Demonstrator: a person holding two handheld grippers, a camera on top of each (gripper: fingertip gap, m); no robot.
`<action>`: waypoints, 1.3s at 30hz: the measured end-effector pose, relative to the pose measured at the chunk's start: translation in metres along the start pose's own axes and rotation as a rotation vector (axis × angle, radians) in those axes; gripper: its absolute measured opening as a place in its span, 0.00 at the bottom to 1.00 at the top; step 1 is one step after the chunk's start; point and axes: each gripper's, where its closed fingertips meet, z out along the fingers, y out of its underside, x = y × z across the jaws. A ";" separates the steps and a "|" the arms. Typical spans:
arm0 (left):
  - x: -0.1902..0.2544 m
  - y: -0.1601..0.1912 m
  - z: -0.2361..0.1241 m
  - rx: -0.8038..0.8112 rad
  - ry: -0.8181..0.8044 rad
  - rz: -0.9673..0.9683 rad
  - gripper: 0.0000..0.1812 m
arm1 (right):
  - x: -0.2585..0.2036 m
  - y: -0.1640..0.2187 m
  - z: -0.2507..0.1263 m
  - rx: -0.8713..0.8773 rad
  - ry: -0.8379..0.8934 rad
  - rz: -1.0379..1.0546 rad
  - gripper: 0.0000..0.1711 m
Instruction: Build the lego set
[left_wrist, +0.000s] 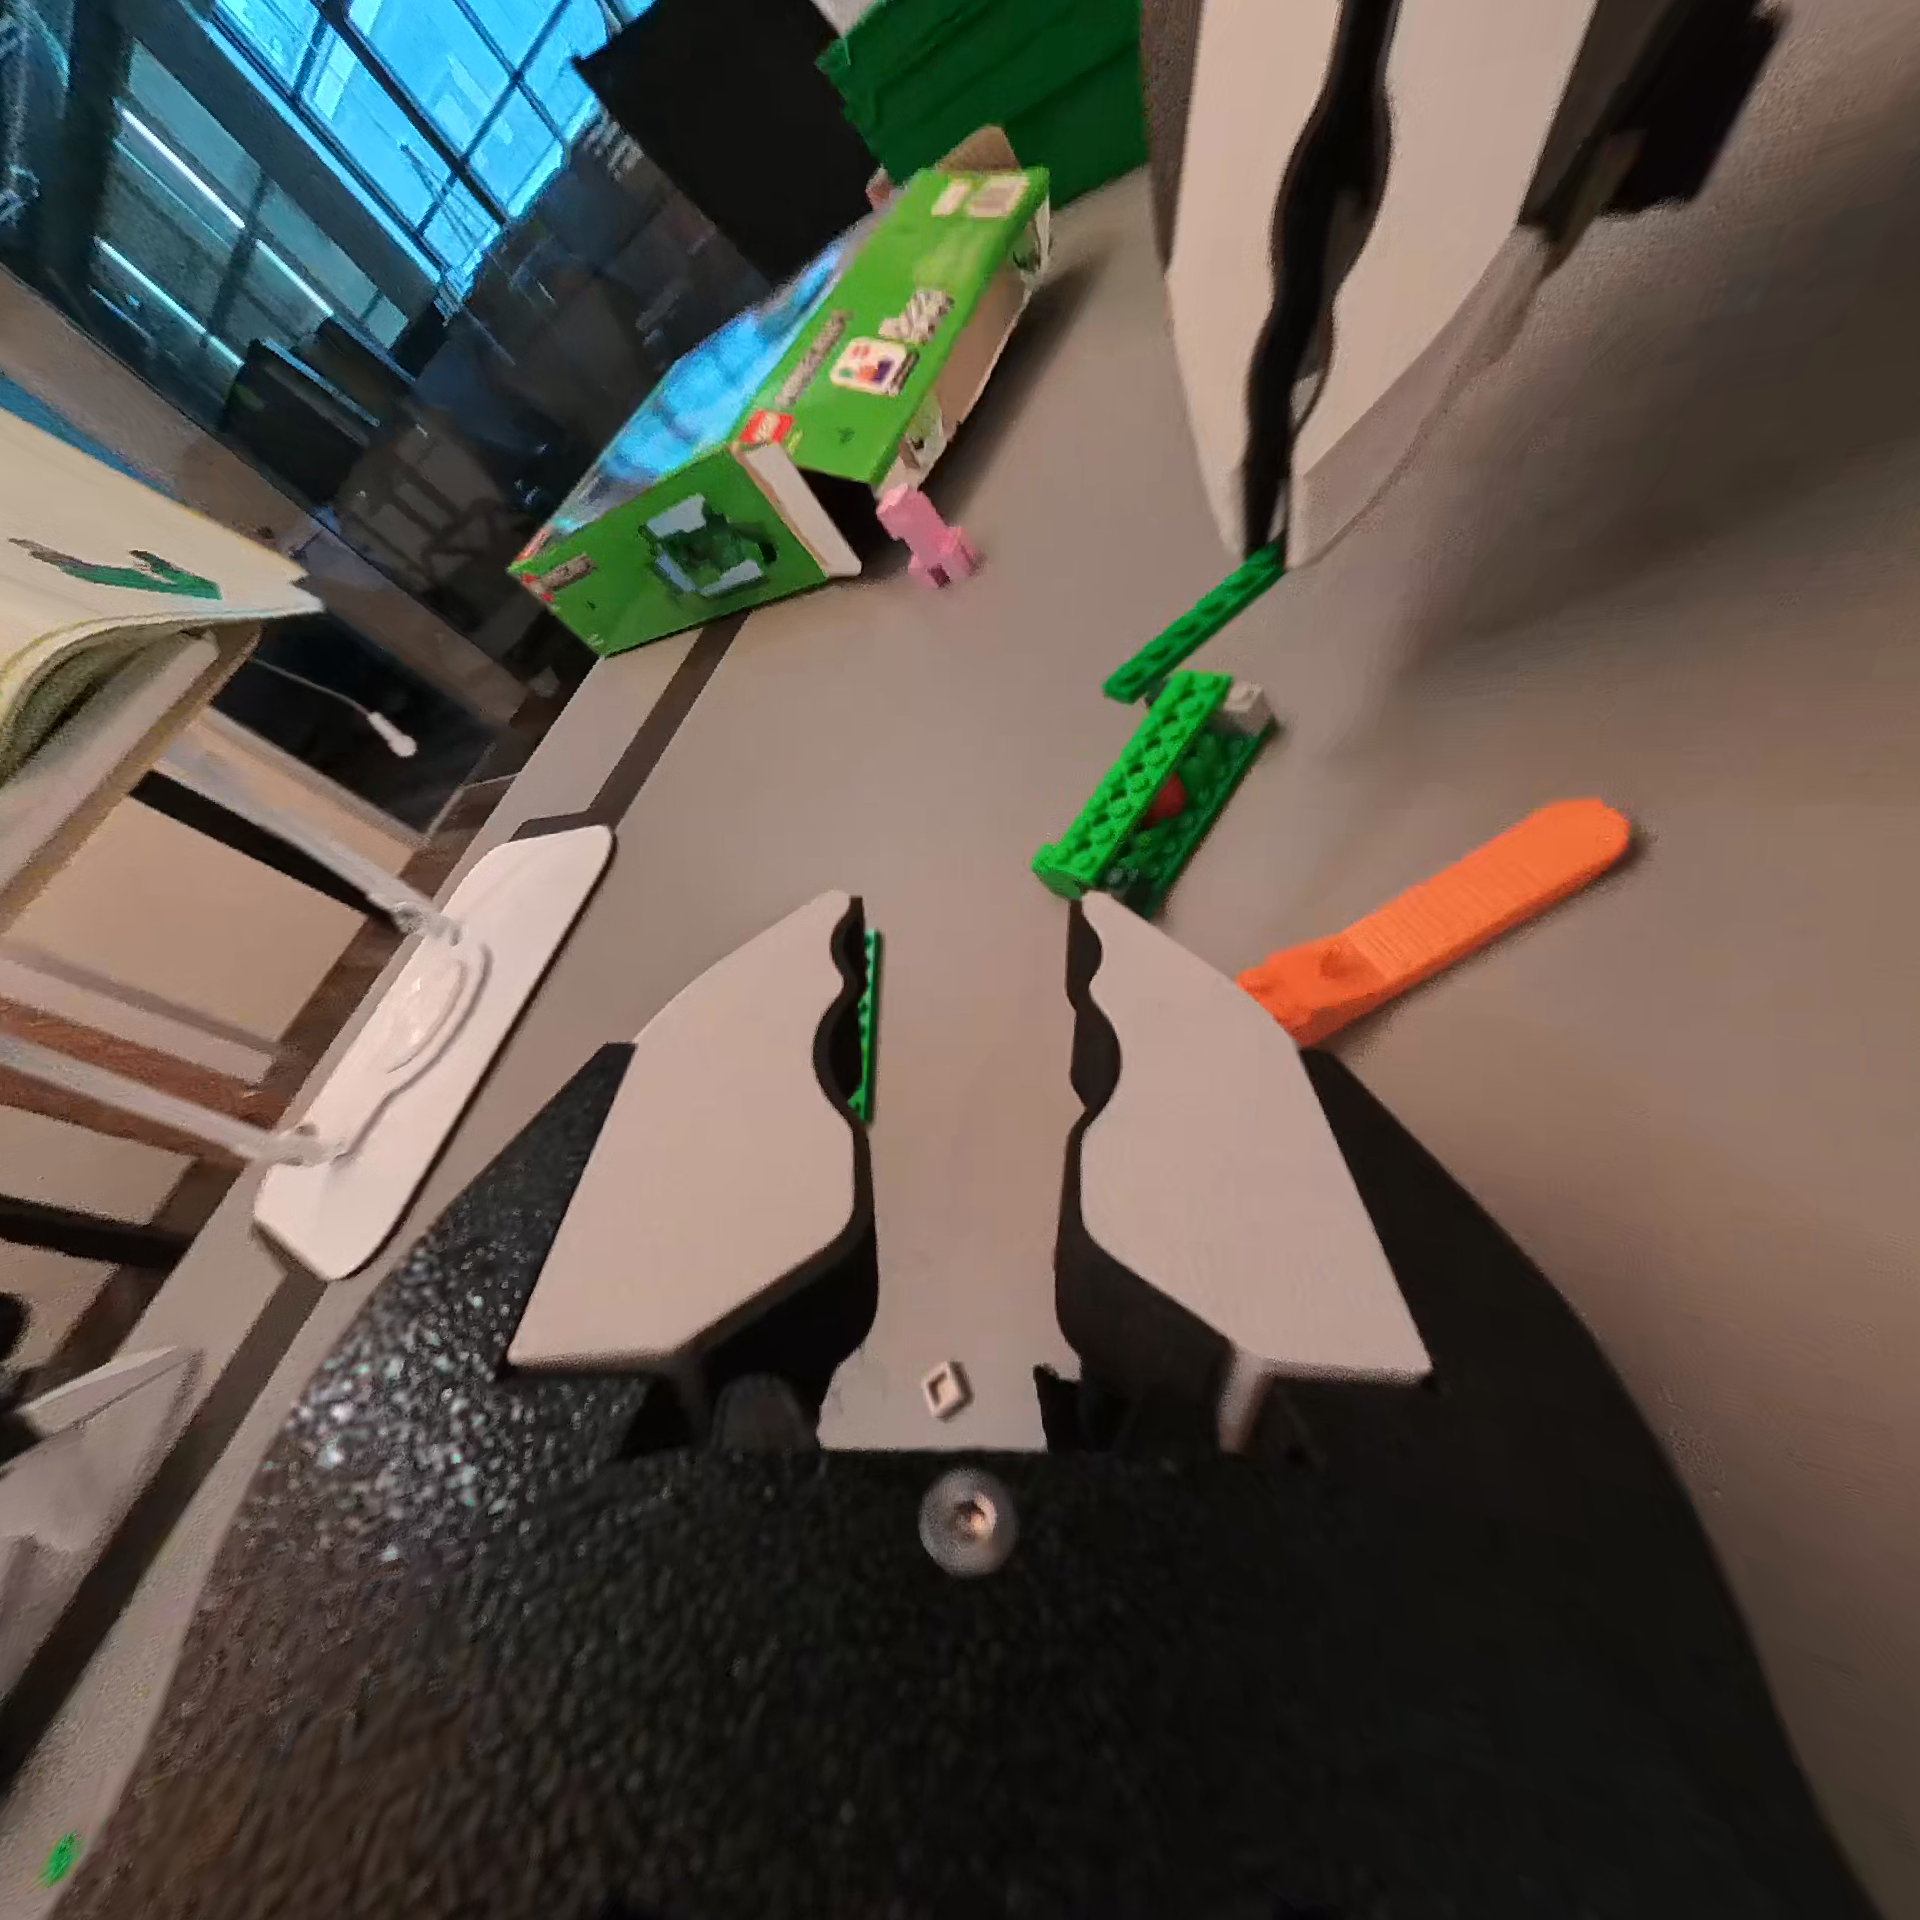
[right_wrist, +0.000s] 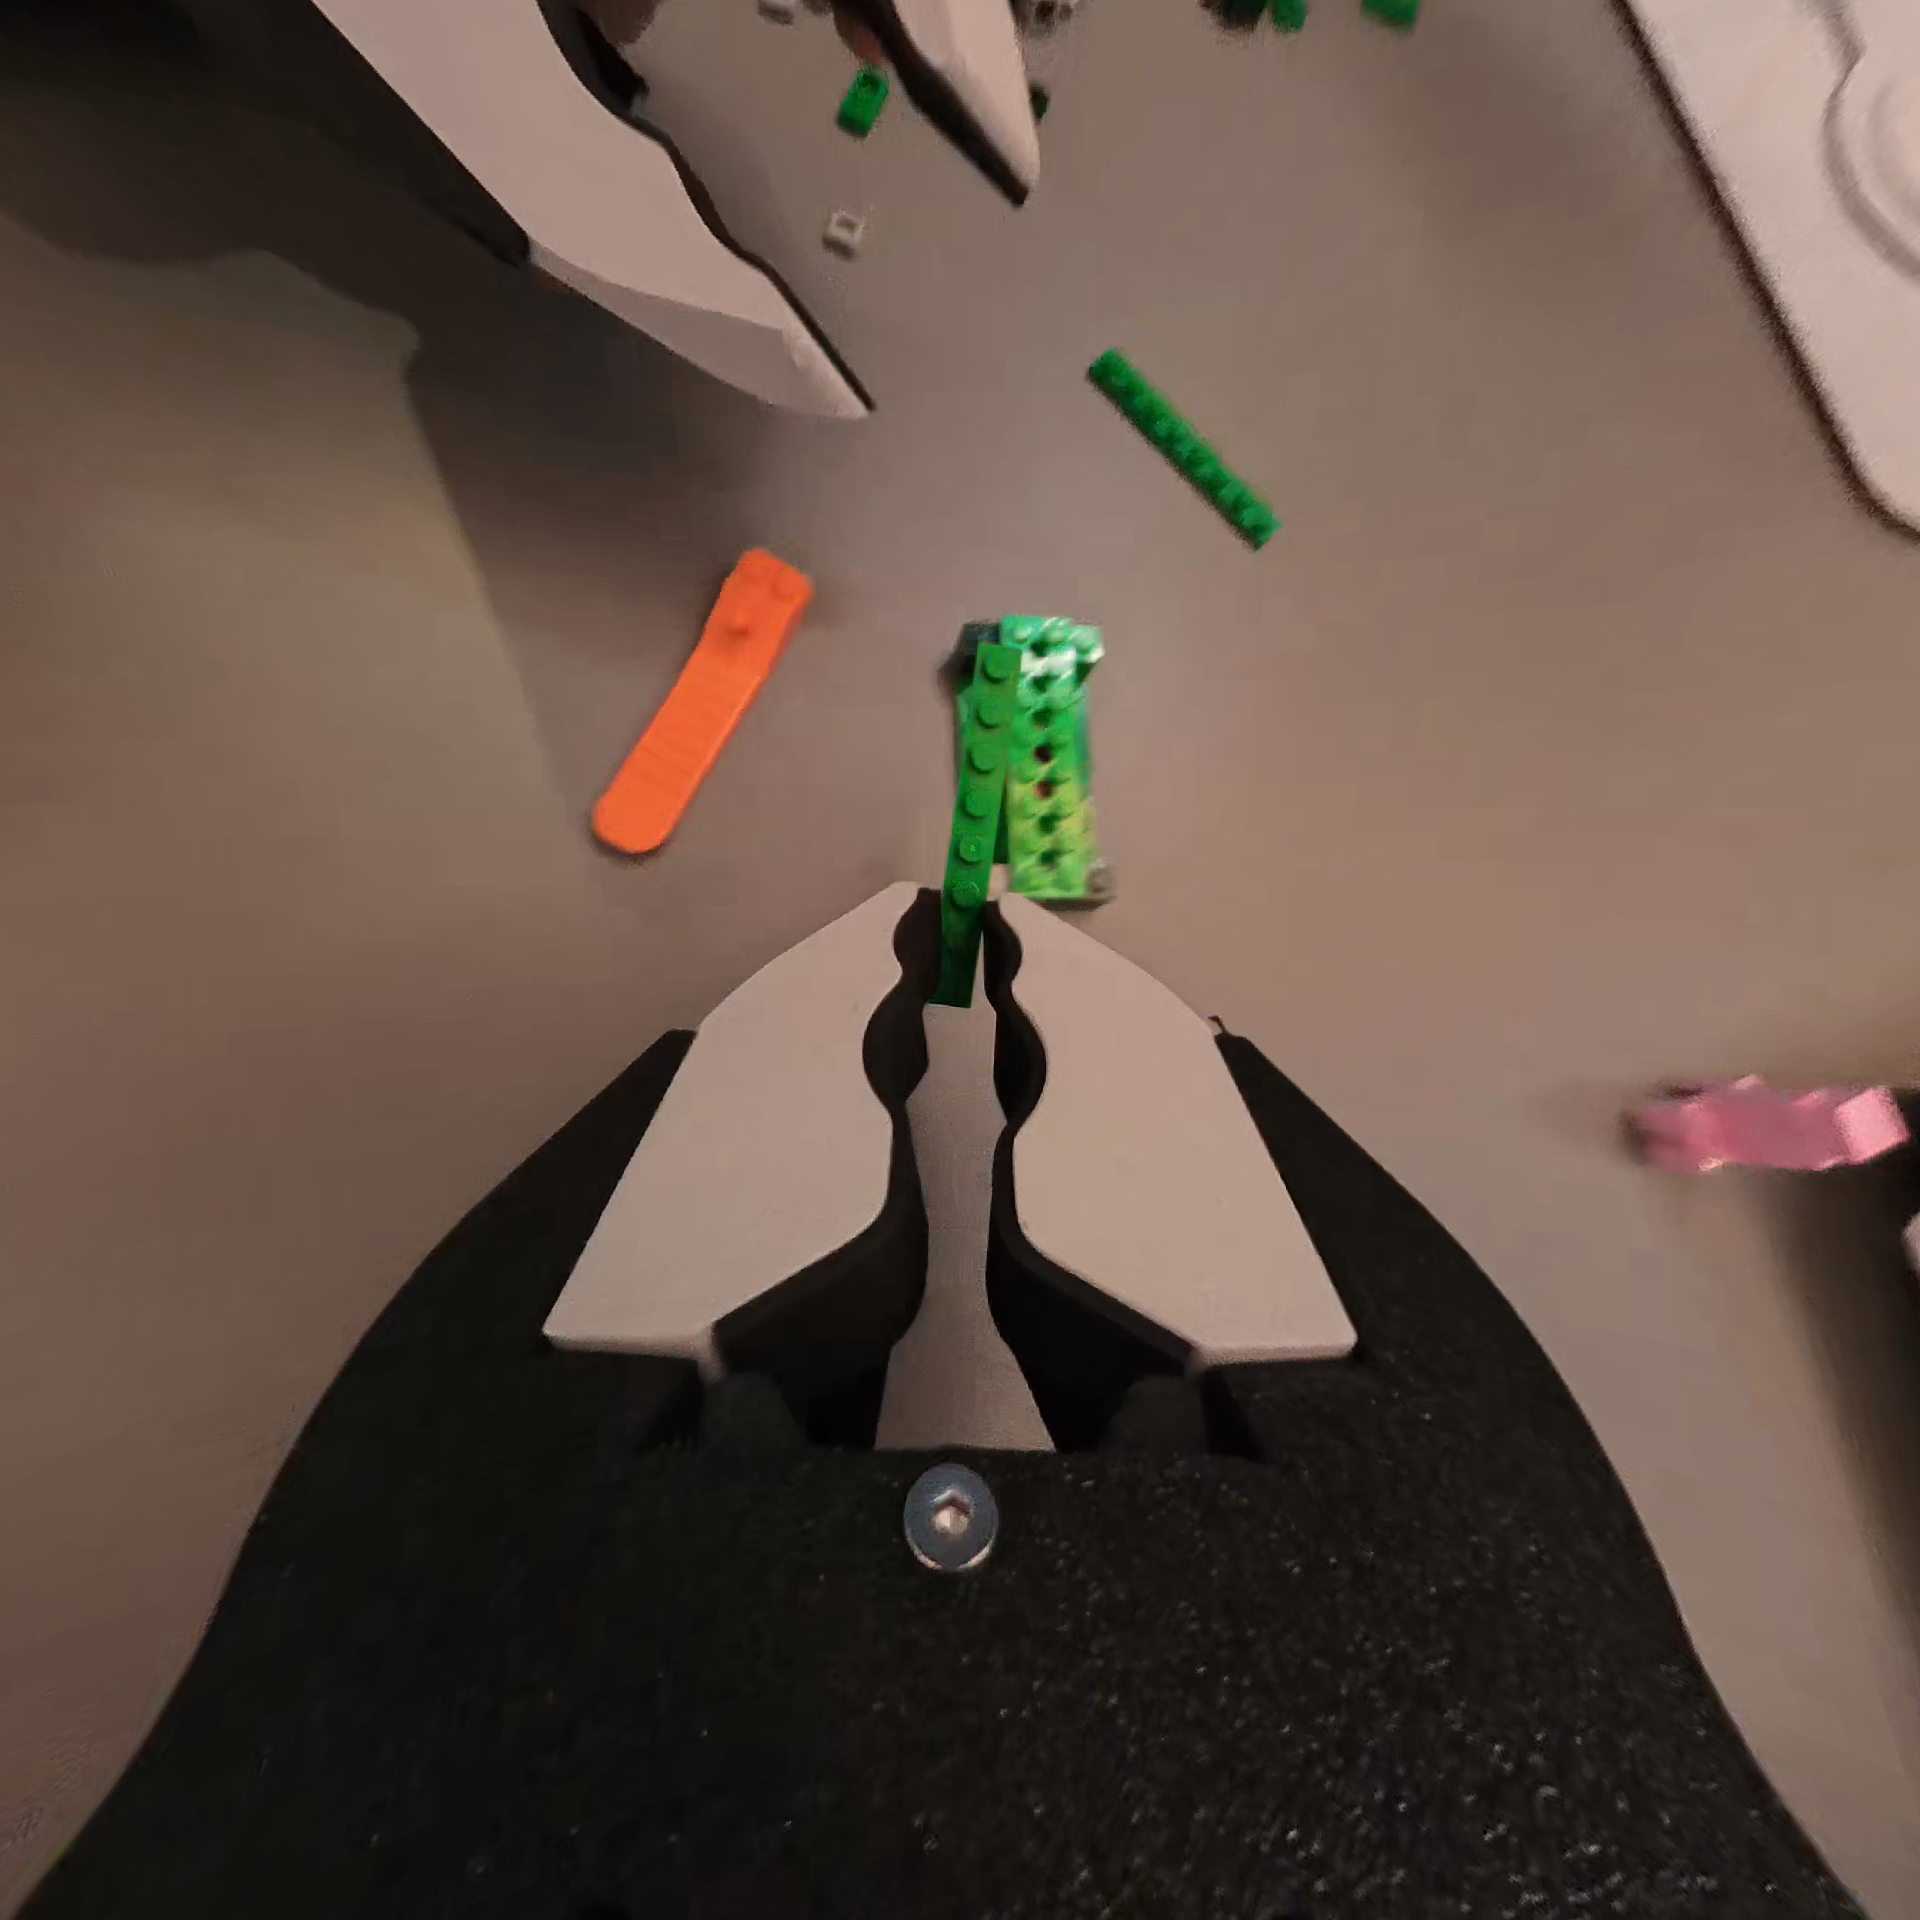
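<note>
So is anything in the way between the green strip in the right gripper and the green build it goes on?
Nothing visible blocks it. The right gripper is shut on the long green strip, whose free end already hangs over the green build. The orange tool lies off to one side.

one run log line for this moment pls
right gripper: shut on green strip | above green assembly | left gripper: open | orange separator: lying unused

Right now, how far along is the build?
Early. Done: a small green assembly stands on the table, and the pink figure looks built. In hand: the right gripper pinches a long green plate over that assembly; the left gripper is open. Left: another long green plate and small loose pieces lie unused.
</note>
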 end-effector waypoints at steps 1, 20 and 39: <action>-0.002 -0.001 0.002 0.025 0.019 -0.026 0.20 | 0.007 -0.003 0.001 0.009 -0.007 -0.039 0.04; 0.032 0.006 0.043 -0.004 0.541 -0.014 0.26 | 0.032 0.000 0.039 -0.123 -0.233 -0.142 0.04; 0.040 0.017 0.049 -0.067 0.565 0.015 0.26 | 0.026 0.001 0.038 -0.103 -0.327 -0.073 0.07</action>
